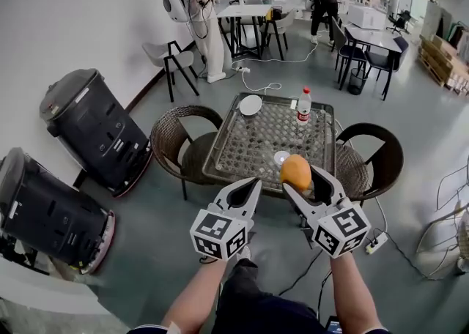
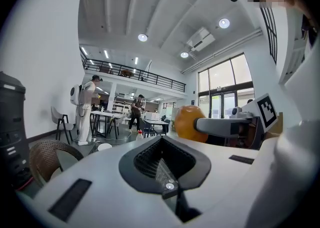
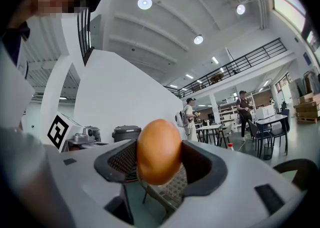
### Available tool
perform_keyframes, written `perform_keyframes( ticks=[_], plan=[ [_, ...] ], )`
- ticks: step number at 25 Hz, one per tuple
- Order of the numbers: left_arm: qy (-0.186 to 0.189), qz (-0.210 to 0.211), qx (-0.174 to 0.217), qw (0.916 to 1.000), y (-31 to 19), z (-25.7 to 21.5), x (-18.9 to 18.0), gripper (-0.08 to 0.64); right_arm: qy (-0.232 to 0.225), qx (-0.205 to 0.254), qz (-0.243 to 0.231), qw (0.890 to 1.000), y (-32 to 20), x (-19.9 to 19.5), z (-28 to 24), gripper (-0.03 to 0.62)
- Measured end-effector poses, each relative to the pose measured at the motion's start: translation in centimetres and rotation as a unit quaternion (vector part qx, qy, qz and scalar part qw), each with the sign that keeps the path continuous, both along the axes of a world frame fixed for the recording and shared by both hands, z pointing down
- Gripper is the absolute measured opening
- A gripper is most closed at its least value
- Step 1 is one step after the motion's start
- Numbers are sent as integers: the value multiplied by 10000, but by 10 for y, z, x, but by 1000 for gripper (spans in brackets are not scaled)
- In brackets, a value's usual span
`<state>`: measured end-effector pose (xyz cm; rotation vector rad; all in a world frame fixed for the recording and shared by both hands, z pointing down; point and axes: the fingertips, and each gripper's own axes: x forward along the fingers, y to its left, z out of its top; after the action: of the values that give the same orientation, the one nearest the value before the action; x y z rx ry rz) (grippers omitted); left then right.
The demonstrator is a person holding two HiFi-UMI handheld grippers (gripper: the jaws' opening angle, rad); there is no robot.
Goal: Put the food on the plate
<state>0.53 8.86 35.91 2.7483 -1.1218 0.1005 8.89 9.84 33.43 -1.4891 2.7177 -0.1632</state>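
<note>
An orange, rounded piece of food [image 1: 296,171] is clamped between the jaws of my right gripper [image 1: 304,179], held in the air above the near edge of a mesh-topped table [image 1: 242,151]. It fills the jaws in the right gripper view, where the food [image 3: 159,151] hides the fingertips of the right gripper [image 3: 159,167]. My left gripper [image 1: 251,184] hangs just left of it, shut and empty, with its jaws [image 2: 162,164] meeting. A white plate [image 1: 250,105] lies at the table's far left corner, well beyond both grippers.
A water bottle [image 1: 303,105] stands at the table's far right and a small white dish [image 1: 281,157] near its front. Wicker chairs [image 1: 174,137] [image 1: 376,155] flank the table. Two dark bins [image 1: 94,129] stand at left. A power strip [image 1: 375,243] lies on the floor.
</note>
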Motion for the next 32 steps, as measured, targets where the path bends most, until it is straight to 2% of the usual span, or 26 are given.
perform_keyframes(
  ticks=[19,26,32],
  plan=[
    [-15,446,-182,9988,-183,-3,-58,8,-38,-135,515,9986,-185,-55,-5,289],
    [39,573,-215,9981,-213,-5,-70,8,-50,-157,586,9981,-219,-69,-5,290],
    [22,567,-204,9982,-231,-5,-69,8,-65,-162,606,9980,-242,-66,-5,288]
  ],
)
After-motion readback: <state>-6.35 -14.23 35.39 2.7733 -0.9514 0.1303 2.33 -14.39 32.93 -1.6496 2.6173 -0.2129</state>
